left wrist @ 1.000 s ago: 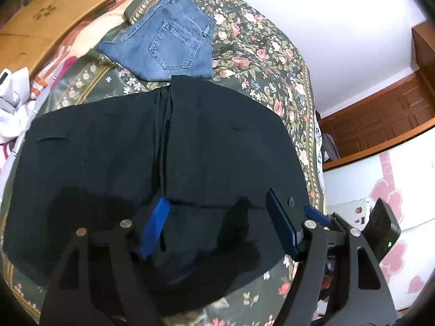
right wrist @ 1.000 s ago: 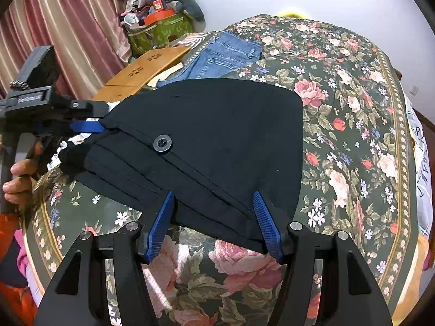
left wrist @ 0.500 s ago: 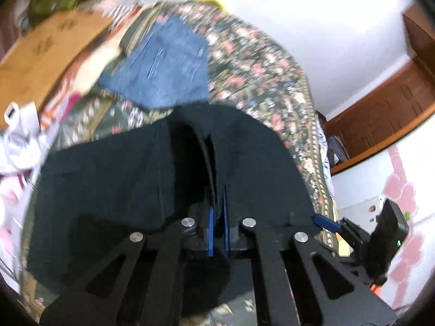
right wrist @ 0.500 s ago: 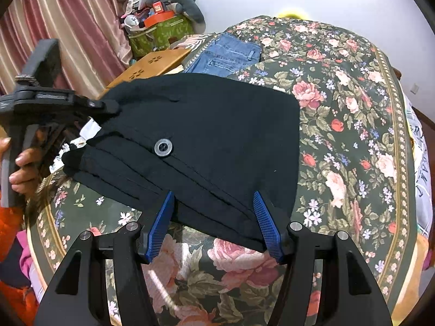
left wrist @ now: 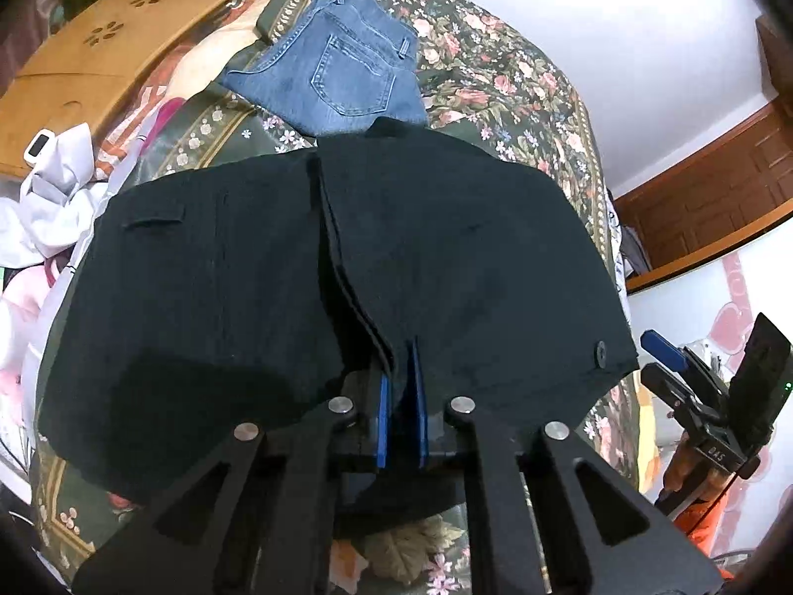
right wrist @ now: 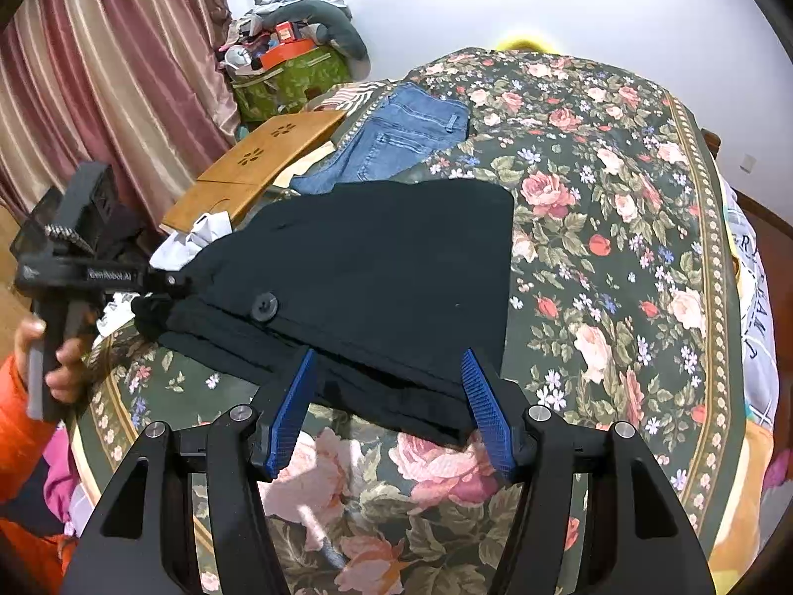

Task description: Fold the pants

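Black pants lie folded in layers on the floral bedspread. My left gripper is shut on the near edge of the stacked layers at the waist. In the right wrist view the left gripper pinches the pants' left corner beside the black button. My right gripper is open, its blue fingers straddling the near edge of the black pants without closing on them. The right gripper also shows in the left wrist view, just off the pants' right corner.
Folded blue jeans lie beyond the black pants, also seen in the right wrist view. A wooden lap tray and white cloth sit at the bed's left. Curtains and a cluttered green bag stand behind.
My left gripper went from open over the pants to shut on their layered near edge. My right gripper stayed open at the front edge.
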### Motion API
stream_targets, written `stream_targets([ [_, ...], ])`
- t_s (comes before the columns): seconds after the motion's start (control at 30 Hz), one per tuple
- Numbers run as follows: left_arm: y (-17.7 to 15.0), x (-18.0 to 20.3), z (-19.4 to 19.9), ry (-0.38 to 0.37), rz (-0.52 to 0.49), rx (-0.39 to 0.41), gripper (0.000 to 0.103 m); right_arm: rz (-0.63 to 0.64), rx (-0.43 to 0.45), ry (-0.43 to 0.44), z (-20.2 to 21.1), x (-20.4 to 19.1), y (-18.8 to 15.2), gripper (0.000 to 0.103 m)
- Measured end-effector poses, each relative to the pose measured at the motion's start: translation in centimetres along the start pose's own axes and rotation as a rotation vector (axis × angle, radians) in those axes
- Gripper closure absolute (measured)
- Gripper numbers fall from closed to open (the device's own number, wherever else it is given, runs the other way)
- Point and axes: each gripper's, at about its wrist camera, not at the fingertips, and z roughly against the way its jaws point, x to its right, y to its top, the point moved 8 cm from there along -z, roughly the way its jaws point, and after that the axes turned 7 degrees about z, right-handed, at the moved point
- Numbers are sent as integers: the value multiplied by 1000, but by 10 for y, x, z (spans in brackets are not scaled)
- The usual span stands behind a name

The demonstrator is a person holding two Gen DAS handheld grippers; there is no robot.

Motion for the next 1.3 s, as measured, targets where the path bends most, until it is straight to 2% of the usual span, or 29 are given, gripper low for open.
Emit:
stream_targets([
  [0.03,0,1,2,6,-10,0,91,4,7,-3,1,0,3,46],
  [0.1,-1,2,5,65,-60,0,81,10,20,-9,1,-1,11,46],
  [0.17,0,2,9,121,-109,19,62,16,38,-20,-1,0,21,46],
  [0.2,0,2,11,144,-132,35,56,16,43,-25,-2,2,25,46],
  [0.27,5,4,22,196,-179,93,37,10,40,-44,-10,6,33,46],
  [0.37,17,10,34,241,-235,165,21,36,-17,-66,-35,8,32,46],
  [0.47,34,22,36,254,-285,196,19,63,-115,-50,-57,6,16,46],
  [0.6,50,41,19,245,-350,196,16,61,-106,-28,-54,7,6,46],
  [0.7,57,42,-11,271,-359,135,16,40,-100,-7,-50,9,1,46],
  [0.8,53,21,-42,358,-360,62,14,26,-98,4,-49,9,-1,46],
  [0.83,49,16,-45,334,-349,60,14,22,-96,6,-48,10,-2,46],
  [0.87,48,10,-41,310,-329,67,11,21,-96,9,-48,10,-3,46],
  [1.03,35,-8,-25,367,-373,93,11,7,-88,23,-42,13,-9,45],
  [1.2,21,-21,-5,358,-352,107,11,8,-87,11,-38,14,-14,45],
  [1.3,14,-29,6,418,-368,136,11,5,-90,-4,-35,13,-15,45],
])
